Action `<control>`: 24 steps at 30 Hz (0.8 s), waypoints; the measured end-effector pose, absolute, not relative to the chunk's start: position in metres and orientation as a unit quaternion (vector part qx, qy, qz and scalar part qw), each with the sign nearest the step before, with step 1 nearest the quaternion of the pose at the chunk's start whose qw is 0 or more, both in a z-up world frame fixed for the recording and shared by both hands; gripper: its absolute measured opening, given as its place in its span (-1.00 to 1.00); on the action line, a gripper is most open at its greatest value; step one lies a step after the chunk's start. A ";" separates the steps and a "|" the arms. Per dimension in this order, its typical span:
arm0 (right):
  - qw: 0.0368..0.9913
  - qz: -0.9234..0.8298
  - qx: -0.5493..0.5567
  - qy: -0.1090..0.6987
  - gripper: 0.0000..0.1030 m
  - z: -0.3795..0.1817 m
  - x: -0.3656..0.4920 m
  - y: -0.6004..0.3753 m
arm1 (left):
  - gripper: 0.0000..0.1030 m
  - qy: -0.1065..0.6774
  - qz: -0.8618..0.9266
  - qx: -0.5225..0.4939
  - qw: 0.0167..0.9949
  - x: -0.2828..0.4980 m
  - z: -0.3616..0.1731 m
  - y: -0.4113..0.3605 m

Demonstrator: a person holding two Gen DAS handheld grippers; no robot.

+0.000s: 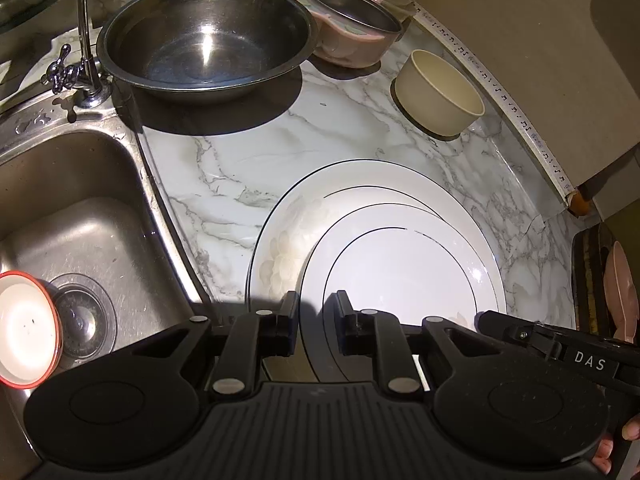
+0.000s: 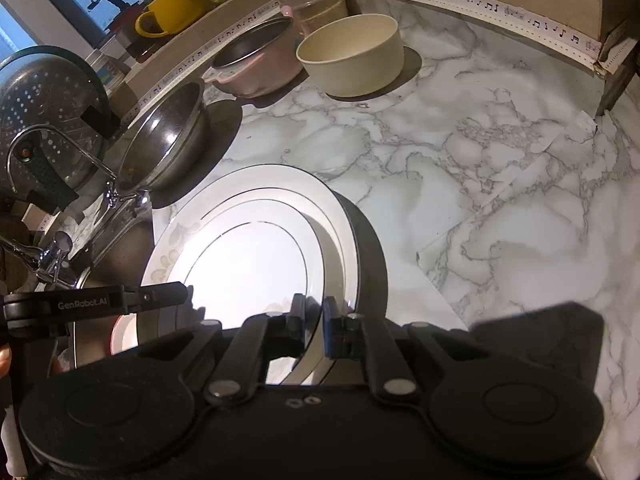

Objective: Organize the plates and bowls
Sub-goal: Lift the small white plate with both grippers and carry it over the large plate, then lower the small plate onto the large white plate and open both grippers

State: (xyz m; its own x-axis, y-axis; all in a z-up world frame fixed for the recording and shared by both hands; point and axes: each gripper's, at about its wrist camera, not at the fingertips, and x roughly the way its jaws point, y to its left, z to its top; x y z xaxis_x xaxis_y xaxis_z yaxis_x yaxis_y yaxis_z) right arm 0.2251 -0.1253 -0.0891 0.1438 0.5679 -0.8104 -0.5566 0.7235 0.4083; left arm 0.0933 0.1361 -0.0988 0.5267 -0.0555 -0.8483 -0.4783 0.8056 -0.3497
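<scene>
sink (image 1: 80, 216), steel, at far left; a red-rimmed dish (image 1: 26, 330) sits in it beside the drain. tap (image 1: 82, 40) at its back corner.
surface (image 1: 224, 168): white marble pattern with grey veins, running right from the sink edge to a wall trimmed with music-note tape (image 1: 508, 100); a broad bare stretch lies right of the plates in the right wrist view.
steel bowl (image 1: 204, 36) at the back, near the tap. pink pot (image 1: 352, 28) just beside it to the right. cream bowl (image 1: 440, 94) further right, apart from the pot, close to the wall.
large plate (image 1: 280, 240) at the front centre of the surface, near the sink edge; small plate (image 1: 400, 272) lies in it, tilted up at the right side.
left gripper (image 1: 313, 320): fingers narrowly parted over the near rims of the plates; cannot tell if they hold anything.
right gripper (image 2: 314, 322): fingers nearly closed, pinching the small plate's rim.
window sill, upper left in the right wrist view: colander (image 2: 44, 96), yellow mug (image 2: 172, 10).
</scene>
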 end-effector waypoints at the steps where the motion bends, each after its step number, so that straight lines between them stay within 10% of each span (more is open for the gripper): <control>1: 0.756 0.370 0.007 0.539 -0.82 -0.089 0.226 -0.126 | -0.66 0.469 0.126 -0.284 0.827 0.094 -0.099 0.136; 24: 0.749 0.372 0.018 0.547 -0.84 -0.096 0.231 -0.125 | -0.66 0.454 0.110 -0.260 0.845 0.089 -0.081 0.143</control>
State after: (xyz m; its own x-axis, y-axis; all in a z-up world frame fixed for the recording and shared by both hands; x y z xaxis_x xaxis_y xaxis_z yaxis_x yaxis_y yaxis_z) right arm 0.2313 -0.1251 -0.0959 0.1241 0.5774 -0.8070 -0.5376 0.7227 0.4345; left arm 0.0889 0.1428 -0.0808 0.5643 -0.0493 -0.8241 -0.4224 0.8404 -0.3395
